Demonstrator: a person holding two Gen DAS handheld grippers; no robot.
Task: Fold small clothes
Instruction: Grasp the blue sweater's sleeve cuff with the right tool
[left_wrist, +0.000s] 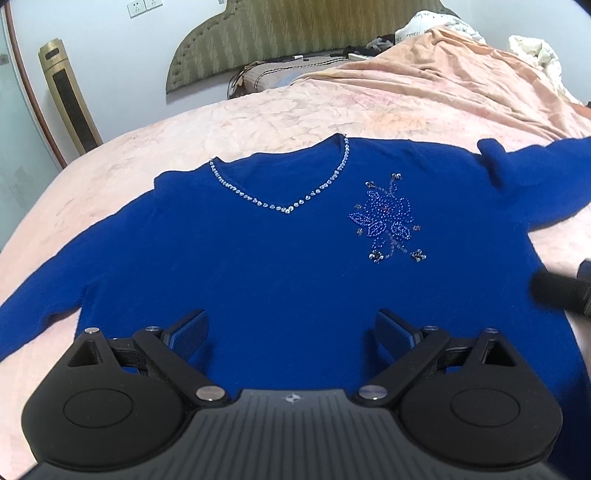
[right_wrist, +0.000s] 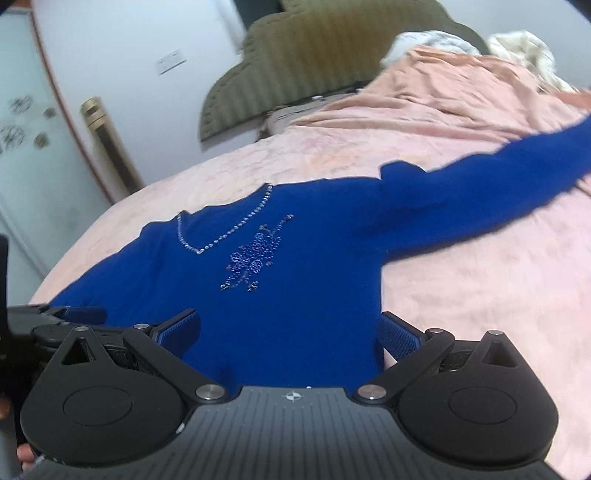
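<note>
Left gripper and right gripper both spread wide, empty, low over one blue sweater mid-frame on bed.

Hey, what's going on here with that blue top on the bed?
A person holds two handheld grippers over a blue sweater spread face-up on a pink bedspread, sleeves out to the sides. The left gripper and right gripper are both open near its lower part, gripping nothing. No fold shows yet.
</note>
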